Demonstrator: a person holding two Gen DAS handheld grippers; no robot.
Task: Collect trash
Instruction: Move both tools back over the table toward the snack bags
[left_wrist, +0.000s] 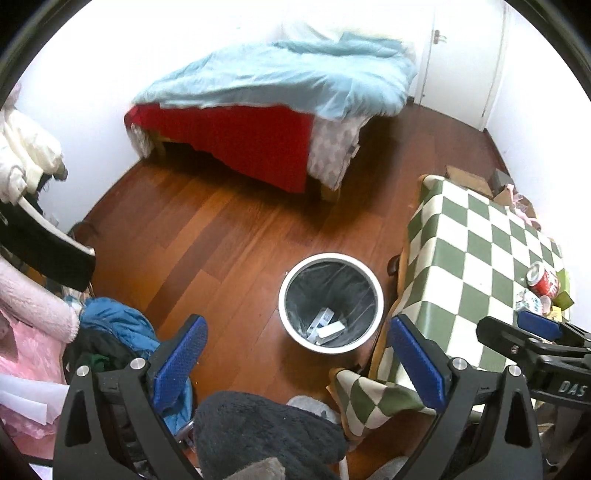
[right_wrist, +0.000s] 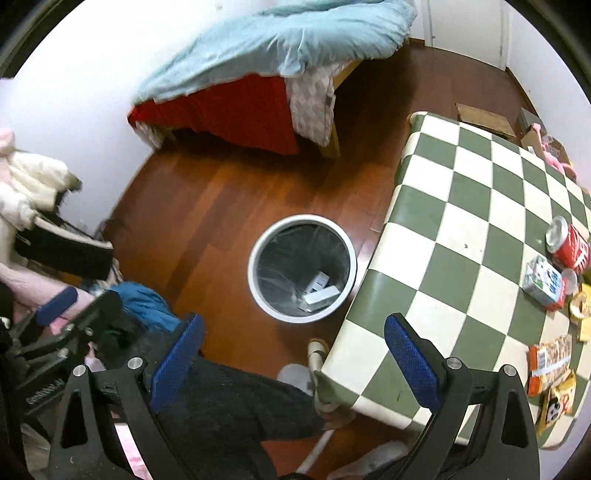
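A white bin (left_wrist: 331, 302) with a dark liner stands on the wood floor beside the checkered table (left_wrist: 476, 258); it holds a few white boxes (left_wrist: 327, 326). It also shows in the right wrist view (right_wrist: 302, 267). On the table lie a red can (right_wrist: 567, 243), a small carton (right_wrist: 543, 282), an orange snack packet (right_wrist: 548, 363) and a yellow wrapper (right_wrist: 557, 404). The can (left_wrist: 542, 278) and carton (left_wrist: 530, 301) also show in the left wrist view. My left gripper (left_wrist: 299, 360) is open and empty, above the floor before the bin. My right gripper (right_wrist: 293, 363) is open and empty, over the table's near corner.
A bed (left_wrist: 273, 107) with a blue cover stands at the back. Clothes are piled on the left (left_wrist: 118, 332). Cardboard boxes (right_wrist: 484, 118) lie behind the table. A person's dark-clad leg (left_wrist: 266, 432) is below the grippers.
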